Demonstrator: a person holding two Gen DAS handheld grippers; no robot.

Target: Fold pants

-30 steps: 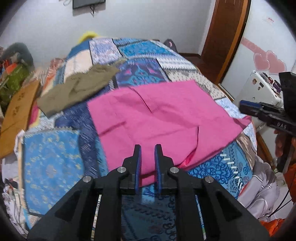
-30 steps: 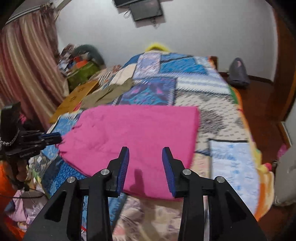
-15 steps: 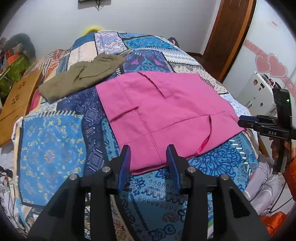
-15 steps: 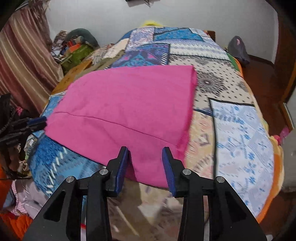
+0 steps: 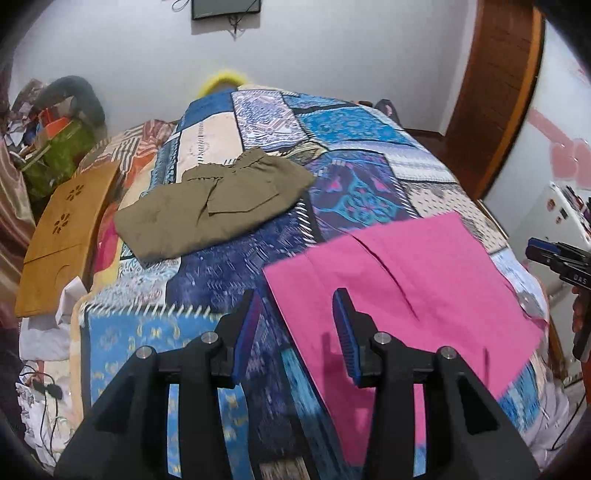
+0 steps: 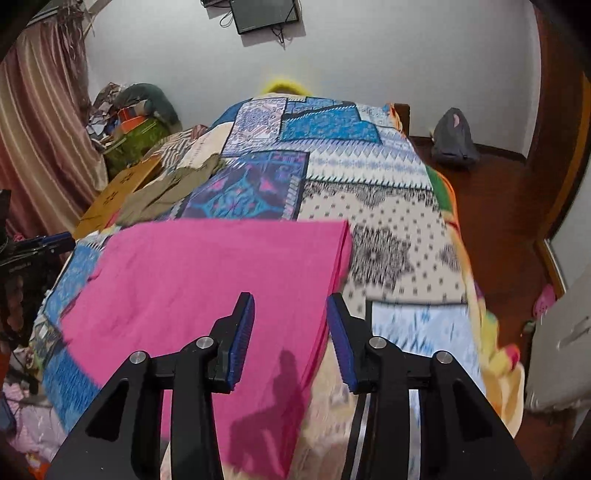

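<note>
Bedroom, bed (image 6: 388, 236) centre, plain pale walls.
Patchwork bedspread (image 5: 343, 125) in blue, white and purple covers the bed. Dark screen (image 6: 264, 14) mounted high on the far wall (image 6: 388, 55), cables hanging below it. Striped pinkish curtain (image 6: 40, 122) at the left; cluttered pile (image 6: 129, 118) in the corner beside it. Reddish-brown floor (image 6: 495, 192) to the right, grey bag (image 6: 454, 138) against the wall. Wooden door frame (image 5: 495, 92); pink heart decals (image 5: 569, 158) on the side wall. Light even.

Pants on the bed before you

Your folded pants (image 5: 406, 280) lie on the quilt (image 5: 229, 273); another garment (image 5: 214, 206) lies behind them to the left, well apart.
</note>
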